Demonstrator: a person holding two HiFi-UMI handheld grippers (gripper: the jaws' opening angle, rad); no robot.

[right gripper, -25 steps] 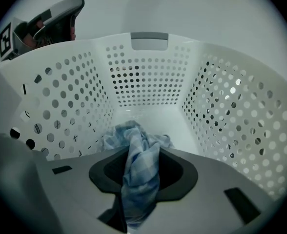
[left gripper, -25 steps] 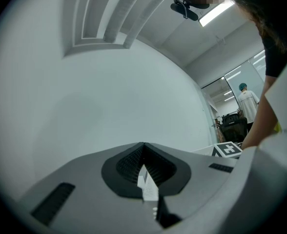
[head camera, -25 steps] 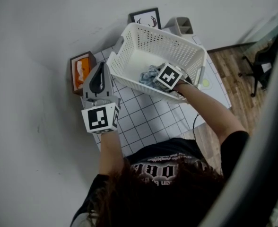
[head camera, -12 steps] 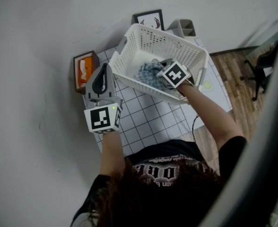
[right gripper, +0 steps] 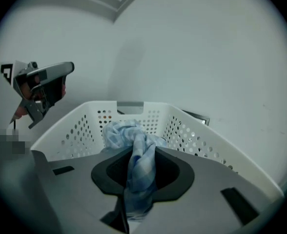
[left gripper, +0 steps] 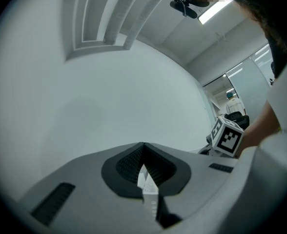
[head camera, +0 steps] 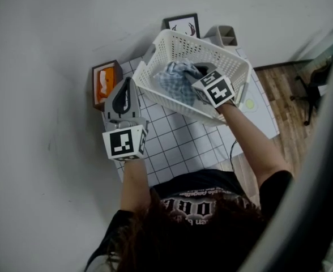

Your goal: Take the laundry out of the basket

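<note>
A white perforated laundry basket (head camera: 226,61) stands tilted at the back of the gridded table. A blue checked cloth (head camera: 176,81) hangs bunched above the basket's inside. My right gripper (head camera: 196,79) is shut on the cloth, which runs between its jaws in the right gripper view as a twisted strip (right gripper: 139,165), with the basket rim (right gripper: 208,139) beyond. My left gripper (head camera: 123,86) is held left of the basket, clear of it. In the left gripper view its jaws (left gripper: 143,154) are shut with nothing between them and point at the bare wall.
An orange tissue box (head camera: 102,83) sits at the table's left edge behind the left gripper. A framed picture (head camera: 183,25) and a grey holder (head camera: 223,35) stand against the wall behind the basket. The gridded table (head camera: 175,143) ends over a wooden floor (head camera: 280,89).
The right gripper has risen from the basket's bottom with the blue cloth, which now hangs higher and more spread. The left gripper has barely moved.
</note>
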